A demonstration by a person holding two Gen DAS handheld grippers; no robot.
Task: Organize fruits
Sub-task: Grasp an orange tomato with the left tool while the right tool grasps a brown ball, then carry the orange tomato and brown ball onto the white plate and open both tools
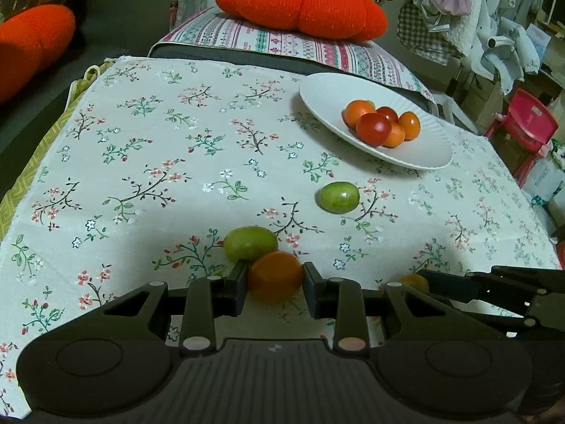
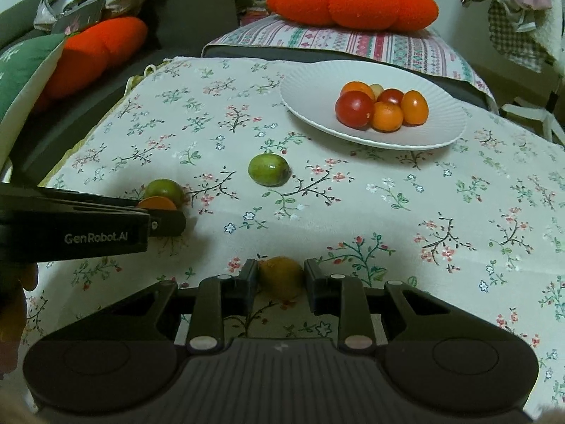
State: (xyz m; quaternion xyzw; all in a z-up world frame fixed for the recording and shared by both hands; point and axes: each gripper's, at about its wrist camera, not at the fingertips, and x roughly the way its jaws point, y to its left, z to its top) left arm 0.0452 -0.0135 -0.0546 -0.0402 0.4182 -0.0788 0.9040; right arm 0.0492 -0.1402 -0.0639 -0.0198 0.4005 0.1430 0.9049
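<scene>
My left gripper (image 1: 274, 282) has its jaws around an orange fruit (image 1: 274, 275) on the floral cloth; the pads sit at its sides. A green fruit (image 1: 250, 243) touches it just beyond. Another green fruit (image 1: 339, 197) lies alone further on. My right gripper (image 2: 280, 279) has its jaws around a yellow-orange fruit (image 2: 282, 277) on the cloth. A white plate (image 2: 317, 81) at the far right holds several red and orange fruits (image 2: 381, 107). In the right wrist view the left gripper (image 2: 166, 221) shows at the left beside the orange fruit (image 2: 157, 203) and green fruit (image 2: 164, 189).
A floral cloth (image 1: 159, 162) covers the table. Orange pumpkin cushions (image 1: 300, 3) lie behind on a striped cover and on the sofa at the left (image 1: 31, 42). Clothes hang at the back right (image 1: 459, 10). A red plastic chair (image 1: 526, 123) stands at the right.
</scene>
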